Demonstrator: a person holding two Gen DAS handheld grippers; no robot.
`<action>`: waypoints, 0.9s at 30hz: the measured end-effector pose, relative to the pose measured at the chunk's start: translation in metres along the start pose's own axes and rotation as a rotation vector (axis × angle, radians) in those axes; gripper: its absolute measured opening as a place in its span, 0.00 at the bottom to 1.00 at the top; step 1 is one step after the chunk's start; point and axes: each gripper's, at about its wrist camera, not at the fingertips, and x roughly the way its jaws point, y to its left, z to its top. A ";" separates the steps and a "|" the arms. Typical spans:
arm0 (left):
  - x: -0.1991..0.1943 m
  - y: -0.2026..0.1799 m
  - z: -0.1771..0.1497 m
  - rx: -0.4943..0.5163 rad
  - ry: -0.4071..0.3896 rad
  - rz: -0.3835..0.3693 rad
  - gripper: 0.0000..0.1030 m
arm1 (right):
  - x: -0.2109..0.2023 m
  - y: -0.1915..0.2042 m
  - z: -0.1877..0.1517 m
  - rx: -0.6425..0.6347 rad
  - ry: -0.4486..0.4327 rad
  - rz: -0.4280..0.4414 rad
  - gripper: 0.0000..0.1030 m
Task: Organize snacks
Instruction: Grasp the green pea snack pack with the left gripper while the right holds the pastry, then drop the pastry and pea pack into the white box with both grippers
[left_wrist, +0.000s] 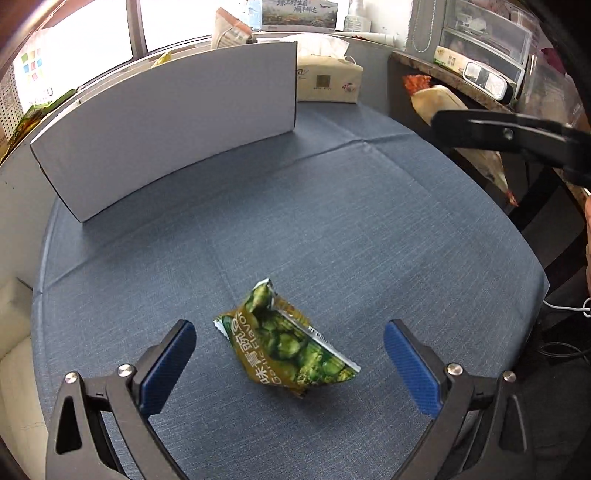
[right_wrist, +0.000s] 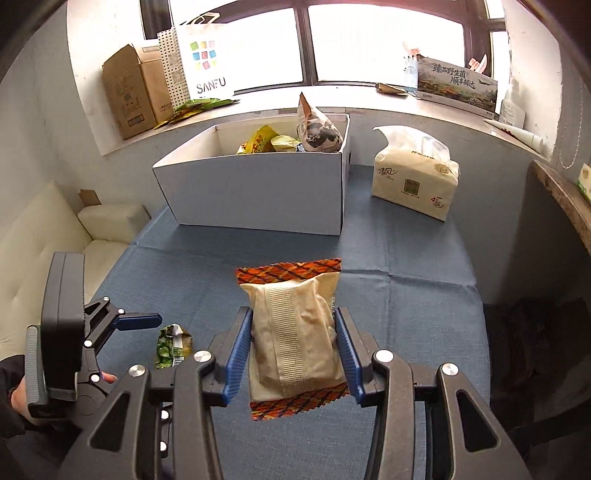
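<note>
A green pea snack packet (left_wrist: 286, 341) lies on the blue tablecloth between the fingers of my left gripper (left_wrist: 290, 363), which is open and just above it. It also shows in the right wrist view (right_wrist: 171, 347). My right gripper (right_wrist: 293, 354) is shut on a beige snack bag with orange plaid ends (right_wrist: 295, 332), held above the table; the bag also shows in the left wrist view (left_wrist: 443, 101). A white box (right_wrist: 258, 188) at the back holds several snack bags (right_wrist: 317, 127).
A tissue pack (right_wrist: 415, 173) stands right of the box. A white sofa (right_wrist: 44, 236) is at the table's left. The windowsill holds a cardboard box (right_wrist: 133, 92) and a paper bag (right_wrist: 205, 62). A dark shelf (left_wrist: 461, 81) stands at the table's right.
</note>
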 end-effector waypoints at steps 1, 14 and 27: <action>-0.001 0.001 0.000 -0.003 -0.002 -0.017 0.86 | 0.000 0.000 -0.001 -0.002 0.000 0.000 0.47; -0.091 0.042 0.001 -0.104 -0.324 -0.095 0.35 | 0.011 0.025 -0.003 -0.045 -0.001 0.051 0.47; -0.153 0.137 0.104 -0.225 -0.570 -0.077 0.35 | 0.009 0.037 0.090 -0.048 -0.143 0.143 0.47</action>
